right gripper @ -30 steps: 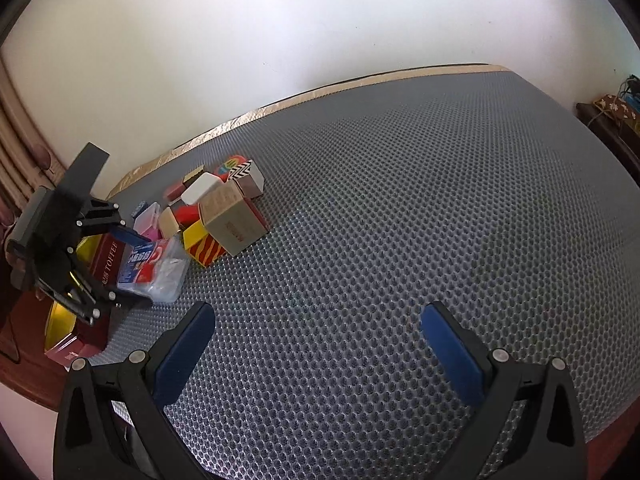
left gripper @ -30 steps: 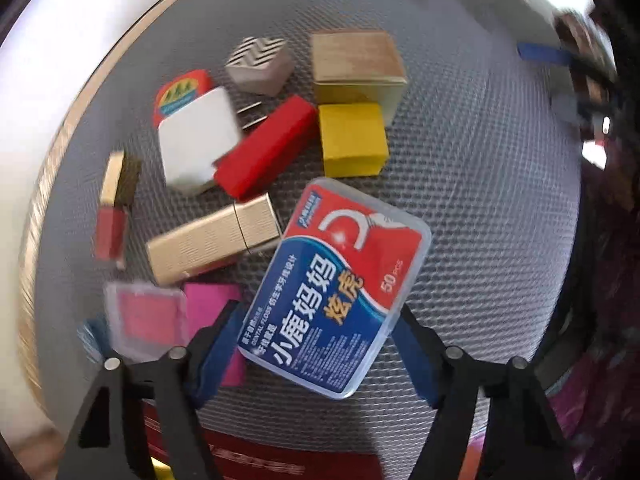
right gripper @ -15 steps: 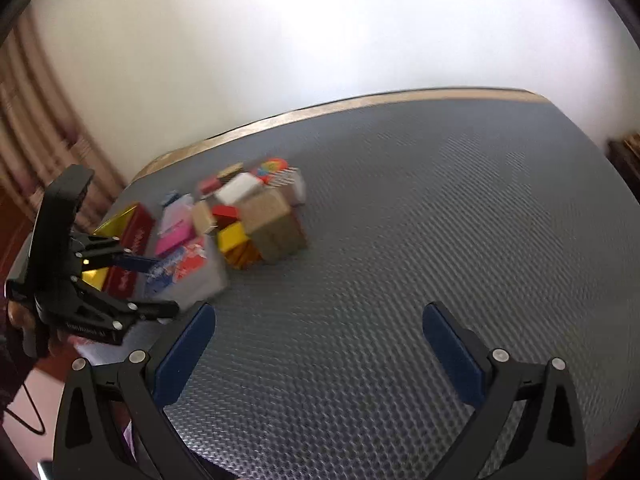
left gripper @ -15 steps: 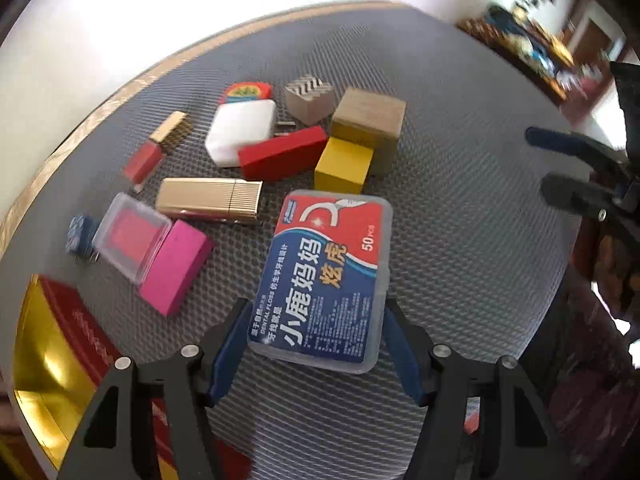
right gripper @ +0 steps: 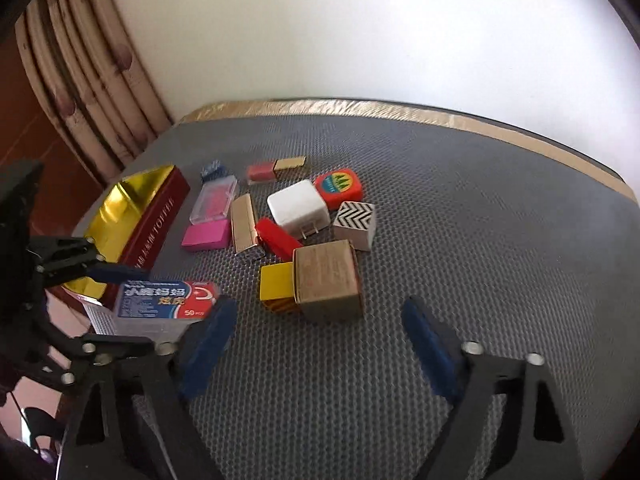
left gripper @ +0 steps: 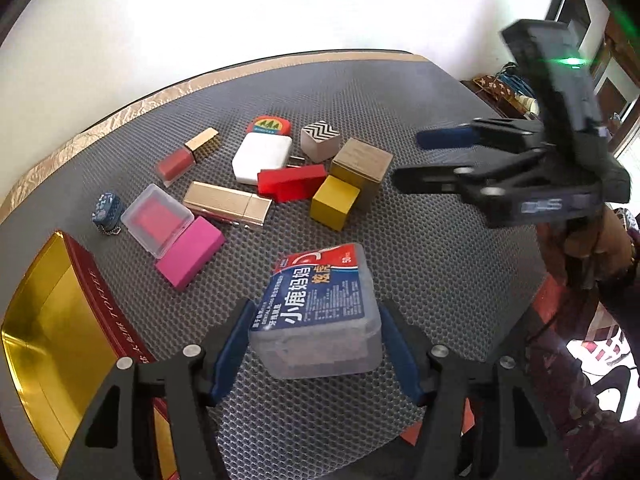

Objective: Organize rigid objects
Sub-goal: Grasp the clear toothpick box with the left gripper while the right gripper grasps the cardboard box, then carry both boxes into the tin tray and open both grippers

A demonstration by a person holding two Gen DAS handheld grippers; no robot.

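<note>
My left gripper [left gripper: 316, 344] is shut on a clear plastic dental floss box [left gripper: 320, 308] with a blue and red label and holds it above the grey mat; the box also shows in the right wrist view [right gripper: 160, 300]. A red tin with a gold inside [left gripper: 44, 340] lies open at the left mat edge, also seen from the right wrist [right gripper: 132, 212]. My right gripper [right gripper: 316, 348] is open and empty above the mat, just in front of a brown cardboard cube [right gripper: 328, 276]. It also shows in the left wrist view [left gripper: 432, 160].
A cluster of small items lies on the mat: yellow cube [left gripper: 334, 202], red block [left gripper: 290, 182], white charger [left gripper: 262, 156], gold case [left gripper: 226, 204], pink block [left gripper: 190, 254], clear pink box [left gripper: 156, 220], zigzag cube [left gripper: 320, 140], lipstick [left gripper: 186, 154]. A curtain [right gripper: 80, 80] hangs left.
My left gripper has lifted the floss box and pulled it back from the cluster toward the tin. My right gripper has swung left toward the cluster.
</note>
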